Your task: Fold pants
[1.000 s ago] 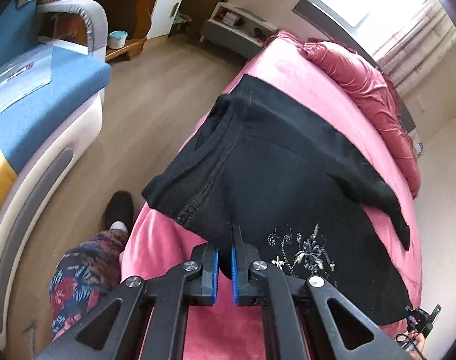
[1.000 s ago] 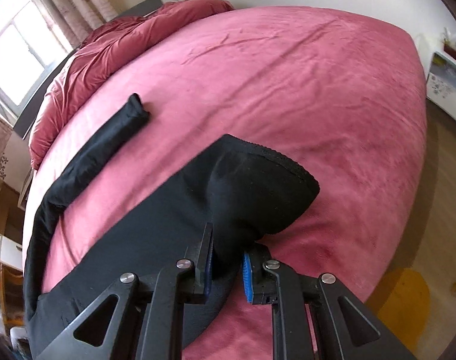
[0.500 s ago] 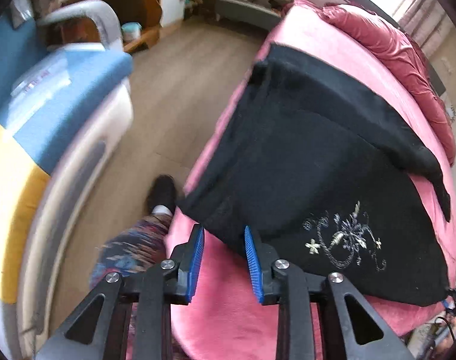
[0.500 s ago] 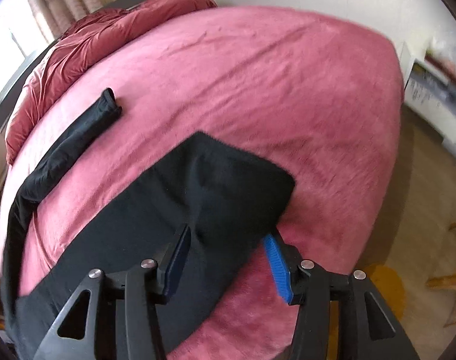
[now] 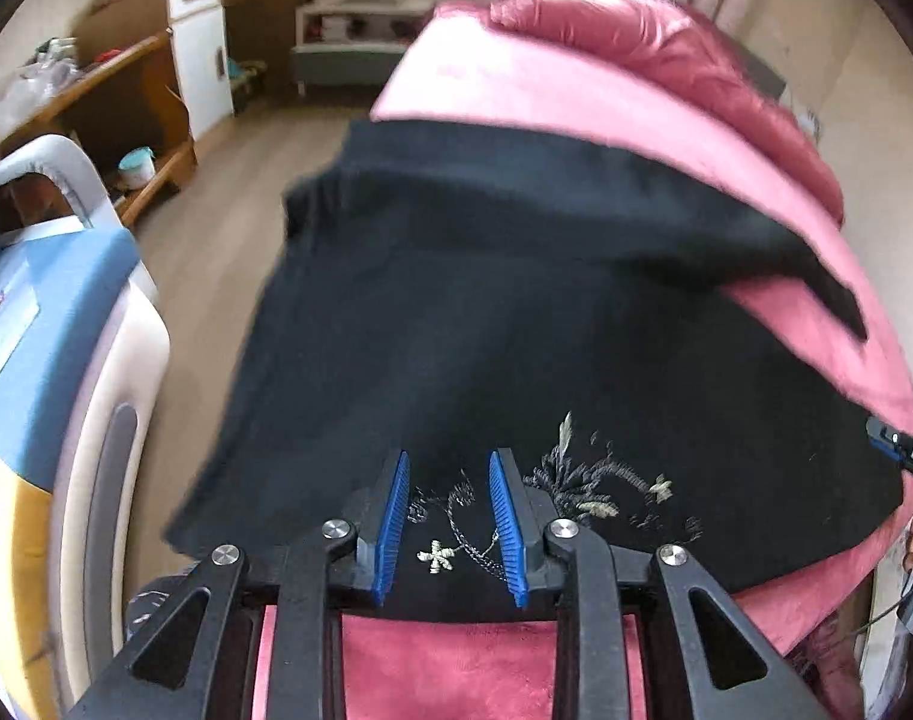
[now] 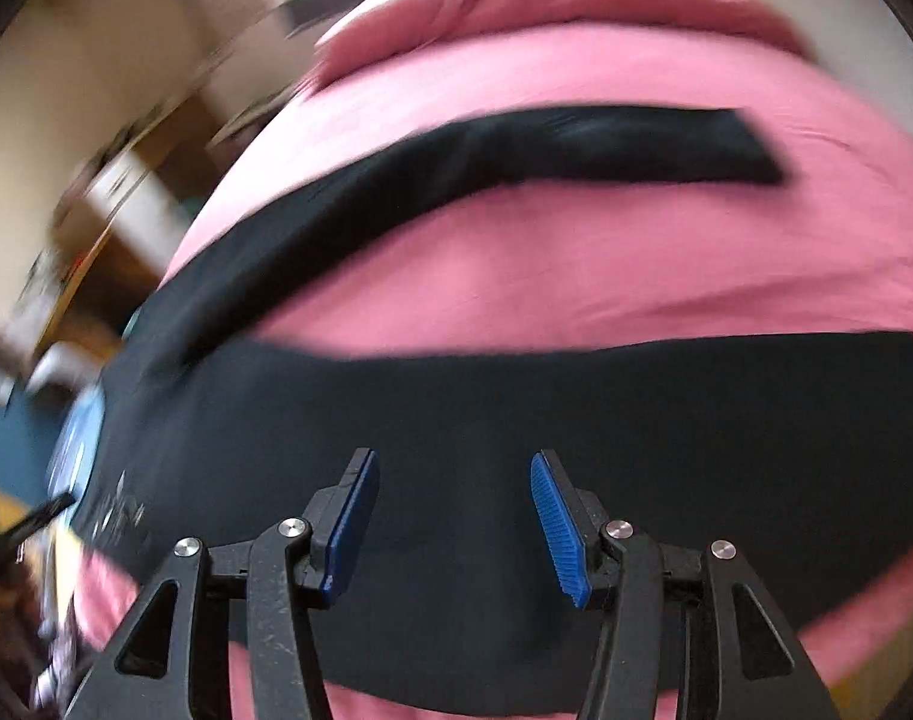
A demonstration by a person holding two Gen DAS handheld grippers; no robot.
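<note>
Left wrist: pants [image 5: 516, 330] released, jaws apart.

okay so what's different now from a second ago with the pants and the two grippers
Both grippers let go: the left gripper and right gripper each pinched the black pants a second ago; their jaws have just been opening and now stand empty above the cloth. The pants stay spread on the pink bed.

The left gripper [image 5: 447, 516] is hovering over the black pants [image 5: 486, 324], its jaws having just been opening and now standing apart with nothing pinched between the blue pads. The pants are lying spread across the pink bed [image 5: 516, 84], embroidery [image 5: 582, 480] showing just beside the fingers [image 5: 507, 522].
</note>
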